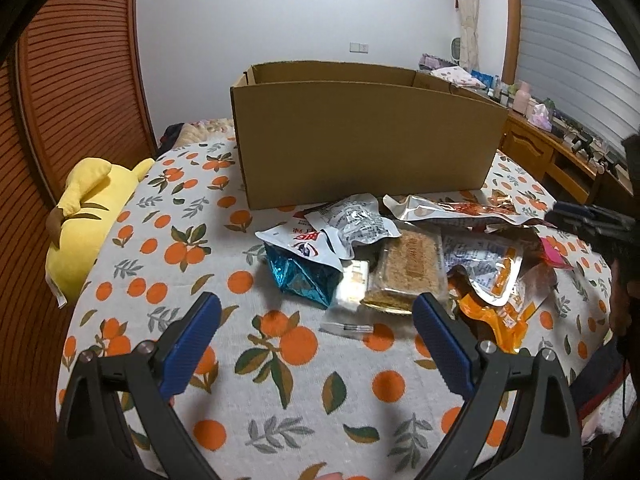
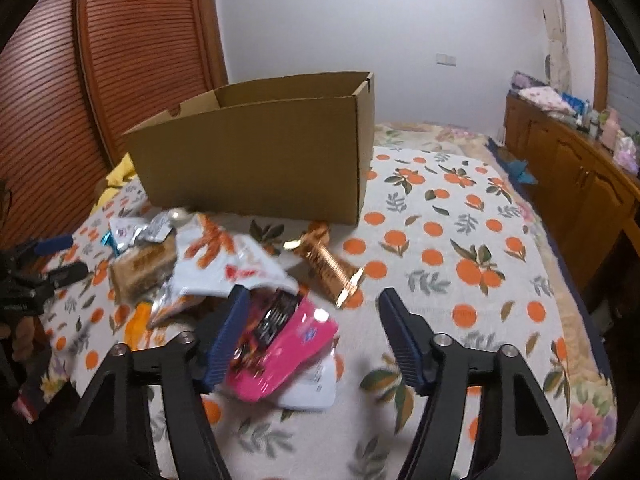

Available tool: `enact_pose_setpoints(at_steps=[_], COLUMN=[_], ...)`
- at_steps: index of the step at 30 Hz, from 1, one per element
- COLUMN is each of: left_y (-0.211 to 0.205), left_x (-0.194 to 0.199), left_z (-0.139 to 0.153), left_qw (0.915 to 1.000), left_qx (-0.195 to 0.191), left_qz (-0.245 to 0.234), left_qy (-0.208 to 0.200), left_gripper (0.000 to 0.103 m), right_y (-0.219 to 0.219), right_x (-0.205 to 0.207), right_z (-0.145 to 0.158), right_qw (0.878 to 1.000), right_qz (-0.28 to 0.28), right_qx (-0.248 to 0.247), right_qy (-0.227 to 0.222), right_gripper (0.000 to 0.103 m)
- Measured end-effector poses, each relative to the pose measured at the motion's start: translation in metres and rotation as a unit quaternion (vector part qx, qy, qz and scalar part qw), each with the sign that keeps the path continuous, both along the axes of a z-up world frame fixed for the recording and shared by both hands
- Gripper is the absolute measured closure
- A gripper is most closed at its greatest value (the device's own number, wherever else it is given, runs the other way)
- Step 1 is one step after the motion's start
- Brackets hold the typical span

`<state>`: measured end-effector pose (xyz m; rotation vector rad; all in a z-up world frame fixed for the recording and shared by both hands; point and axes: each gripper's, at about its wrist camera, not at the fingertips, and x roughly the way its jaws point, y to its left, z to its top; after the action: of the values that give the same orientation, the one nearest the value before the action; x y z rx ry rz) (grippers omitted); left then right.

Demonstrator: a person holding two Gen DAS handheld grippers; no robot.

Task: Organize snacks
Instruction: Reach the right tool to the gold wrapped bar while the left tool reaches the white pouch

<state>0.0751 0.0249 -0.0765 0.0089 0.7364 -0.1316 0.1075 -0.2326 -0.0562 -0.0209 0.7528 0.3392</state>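
while both tools are held low over the orange-print bedspread (image 1: 168, 248), the left gripper (image 1: 316, 316) is seen with its blue pads (image 1: 192, 344) spread wide, nothing held between them and nothing touched. just beyond its fingertips the snack pile (image 1: 400, 252) is spread on the cover: a blue foil pack (image 1: 304, 276) to the left, a clear-wrapped crumbly cake (image 1: 412, 268) in the middle, white and silver packets (image 1: 352, 220) behind, an orange pouch (image 1: 496, 316) to the right. the open cardboard box (image 1: 360, 144) is stood upright directly behind the pile, its near wall just beside the rear packets. a yellow plush toy (image 1: 84, 224) is laid at the bed's left edge.

in the right wrist view the right gripper (image 2: 312, 300) is likewise parted wide. a pink packet (image 2: 288, 352) is seen just beside its left pad (image 2: 228, 336), lying over a white packet (image 2: 312, 384); whether the pad is in contact with it cannot be told because of blur, and it is not pinched, since the other pad is well apart from it. a gold-wrapped snack (image 2: 328, 264) is laid between the pink packet and the box.
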Motion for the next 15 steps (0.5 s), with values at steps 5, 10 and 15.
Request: enact_pose_setpoints(at_steps=[5,10,15], left_y=[0.008,0.018,0.024], left_x=[0.014,0.030,0.044], left_z=[0.000,-0.003,-0.006], left_qw=[1.0000,0.9995,0.9989], left_qx=[0.002,-0.011,-0.013], left_qz=[0.000,-0.009,-0.019], left_qy=[0.008,0.027,0.041], left_gripper=[0.006,0.008,0.010], right_y=[0.001,0.011,0.016], right_x=[0.034,0.054,0.059], right_z=[-0.006,-0.019,-0.029], right_qw=[0.999,0.997,0.996], right_qz=[0.020,0.038,0.046], right_qx=[0.008,-0.005,-0.017], right_qy=[0.032,0.059,0.071], right_gripper=[0.058,0.064,0.074])
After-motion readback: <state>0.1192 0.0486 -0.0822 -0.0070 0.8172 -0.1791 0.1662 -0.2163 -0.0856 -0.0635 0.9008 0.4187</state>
